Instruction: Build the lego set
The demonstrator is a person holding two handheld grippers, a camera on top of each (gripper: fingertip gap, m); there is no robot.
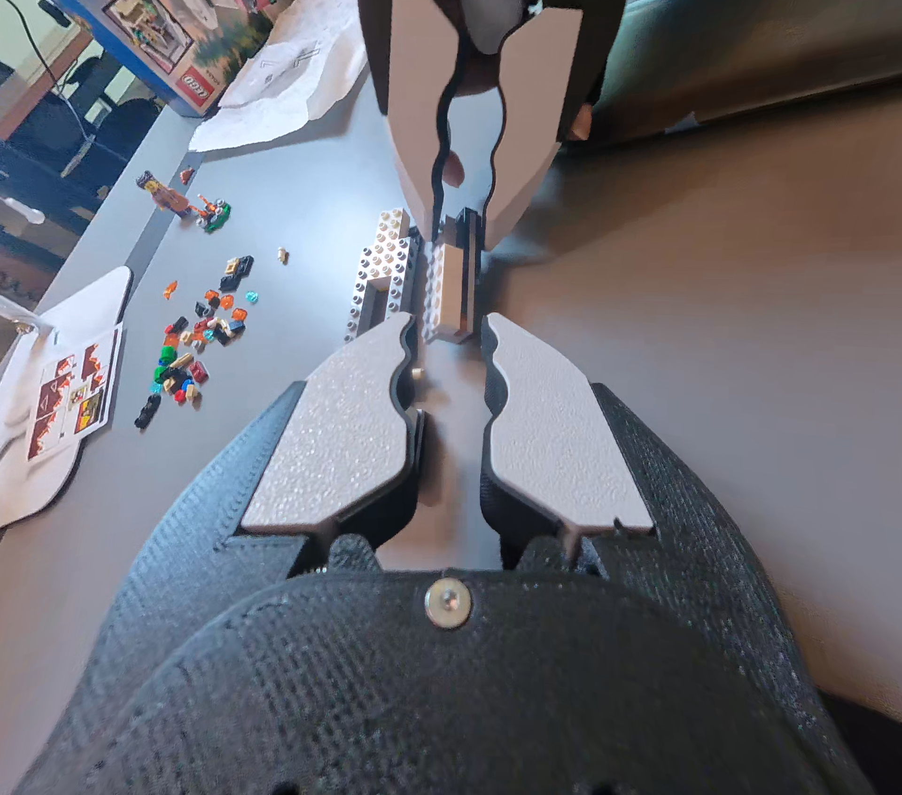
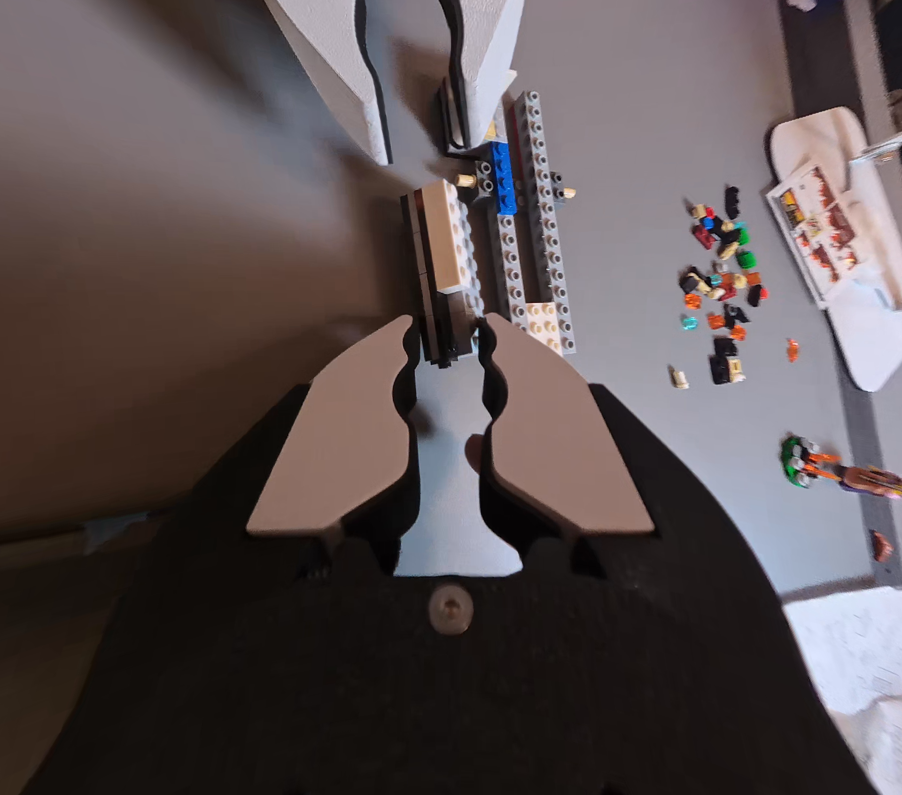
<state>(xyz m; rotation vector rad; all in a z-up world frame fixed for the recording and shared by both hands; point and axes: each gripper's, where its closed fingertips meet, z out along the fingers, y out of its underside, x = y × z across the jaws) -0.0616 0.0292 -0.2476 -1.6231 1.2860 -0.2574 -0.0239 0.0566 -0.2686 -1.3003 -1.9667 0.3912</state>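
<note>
Both tools parted at opposite ends of a long brick strip on the desk.
Left tool [image 1: 449, 322] released at the strip's [image 1: 451, 290] near end; right tool [image 2: 449, 322] parted around its other end, grip unclear. Light, rigid, snaps apart easily; take by long sides. Frame [image 2: 532, 234] beside; set box [image 1: 161, 15] far left, printed logo.

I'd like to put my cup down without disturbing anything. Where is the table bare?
The table is bare on the side of the long brick assembly away from the loose pieces. Crowded: the stretch from the assembly past the pieces to the instruction sheet.
</note>
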